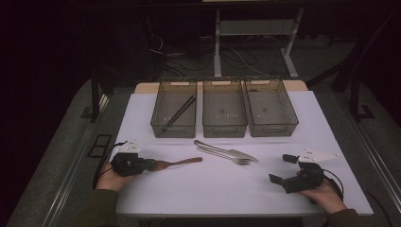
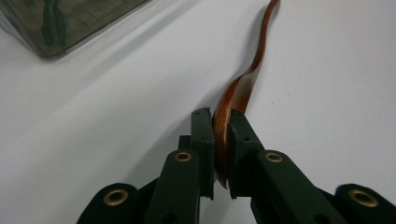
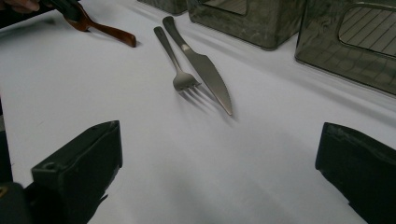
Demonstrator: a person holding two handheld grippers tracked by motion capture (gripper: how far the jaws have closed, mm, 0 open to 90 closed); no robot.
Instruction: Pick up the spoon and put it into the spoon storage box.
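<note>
- Near the worktop's [image 1: 156,194] left edge, the left gripper [image 1: 150,164] has its jaws closed on the bowl of a wooden spoon [image 1: 182,162], whose handle points toward the middle.
- From the left gripper view, the spoon's bowl sits edge-on between the two pads, and the handle curves away over the white surface; a corner of the left basket [image 2: 70,21] shows at top left.
- Toward the right edge, the right gripper [image 1: 283,169] rests with its jaws spread wide and nothing between them.
- From the right gripper view, a fork [image 3: 175,60] and a knife [image 3: 205,70] lie side by side, just touching or nearly so.
- Along the far edge stand three mesh baskets; the left one holds dark chopsticks [image 1: 179,111], seen from the high view.
</note>
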